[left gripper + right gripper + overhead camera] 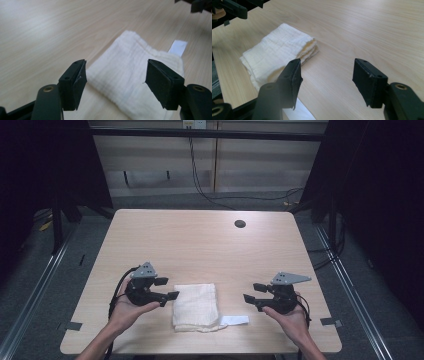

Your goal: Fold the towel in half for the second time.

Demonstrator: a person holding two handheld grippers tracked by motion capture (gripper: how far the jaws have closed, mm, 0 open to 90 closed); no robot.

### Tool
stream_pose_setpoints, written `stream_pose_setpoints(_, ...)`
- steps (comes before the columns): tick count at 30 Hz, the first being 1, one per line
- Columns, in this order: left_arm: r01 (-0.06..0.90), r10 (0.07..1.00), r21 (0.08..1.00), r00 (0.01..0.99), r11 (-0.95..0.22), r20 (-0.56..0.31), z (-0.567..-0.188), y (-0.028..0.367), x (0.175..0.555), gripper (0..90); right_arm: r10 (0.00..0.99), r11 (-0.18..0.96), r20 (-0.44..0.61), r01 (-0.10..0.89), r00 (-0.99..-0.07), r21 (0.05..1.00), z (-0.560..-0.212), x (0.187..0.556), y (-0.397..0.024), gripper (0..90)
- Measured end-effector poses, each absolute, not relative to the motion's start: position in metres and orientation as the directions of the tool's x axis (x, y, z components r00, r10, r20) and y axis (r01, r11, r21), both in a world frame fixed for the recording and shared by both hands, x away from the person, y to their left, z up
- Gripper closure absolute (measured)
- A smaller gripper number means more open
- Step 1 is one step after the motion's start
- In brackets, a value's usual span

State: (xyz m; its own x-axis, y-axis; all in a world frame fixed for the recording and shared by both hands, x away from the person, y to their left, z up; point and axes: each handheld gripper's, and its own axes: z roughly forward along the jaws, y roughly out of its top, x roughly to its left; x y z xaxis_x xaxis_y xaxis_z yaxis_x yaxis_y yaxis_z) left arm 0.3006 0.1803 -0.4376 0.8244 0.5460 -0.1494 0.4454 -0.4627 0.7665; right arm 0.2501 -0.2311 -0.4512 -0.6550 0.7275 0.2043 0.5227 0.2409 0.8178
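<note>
two grippers are flanking a folded cream cloth (195,306) that is lying flat near the table's (200,240) six o'clock edge, its white tag (235,320) sticking out toward four o'clock. the left gripper (167,288) is sitting at the cloth's nine o'clock, the right gripper (252,292) at its three o'clock, likely having let go; both are standing wide apart, gripping nothing.

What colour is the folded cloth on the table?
Cream white, with a fine waffle-like weave; the folded cloth shows best in the right gripper view.
</note>
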Motion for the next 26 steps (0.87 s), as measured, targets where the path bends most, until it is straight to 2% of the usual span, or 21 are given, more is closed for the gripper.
stream_pose_setpoints(1,0.44,0.553,0.754,0.824,-0.488,-0.123,-0.442,0.184,0.298,32.7,0.729,0.254,0.197,0.526,-0.656,0.812,-0.451,0.25,-0.234,38.7)
stream_pose_setpoints(3,0.461,0.57,0.756,0.809,-0.465,-0.143,-0.449,0.191,0.294,33.6,0.738,0.291,0.166,0.53,-0.654,0.797,-0.452,0.25,-0.237,37.2)
stream_pose_setpoints(6,0.493,0.587,0.735,0.794,-0.466,-0.161,-0.458,0.201,0.29,33.2,0.745,0.282,0.166,0.531,-0.646,0.799,-0.451,0.25,-0.243,37.3)
stream_pose_setpoints(8,0.493,0.605,0.734,0.784,-0.468,-0.14,-0.457,0.207,0.288,32.3,0.753,0.264,0.167,0.526,-0.636,0.809,-0.452,0.248,-0.25,36.8)
stream_pose_setpoints(11,0.522,0.648,0.737,0.746,-0.429,-0.152,-0.456,0.218,0.282,31.7,0.775,0.26,0.152,0.528,-0.614,0.808,-0.457,0.242,-0.258,36.9)
stream_pose_setpoints(20,0.507,0.654,0.753,0.744,-0.42,-0.137,-0.466,0.243,0.263,28.7,0.828,0.155,0.172,0.513,-0.533,0.844,-0.461,0.235,-0.289,36.8)
stream_pose_setpoints(23,0.511,0.653,0.745,0.746,-0.429,-0.135,-0.471,0.247,0.259,26.7,0.838,0.142,0.174,0.514,-0.518,0.846,-0.462,0.234,-0.291,36.6)
stream_pose_setpoints(26,0.506,0.657,0.756,0.741,-0.414,-0.136,-0.471,0.246,0.256,28.6,0.84,0.146,0.176,0.526,-0.514,0.838,-0.467,0.234,-0.294,36.2)
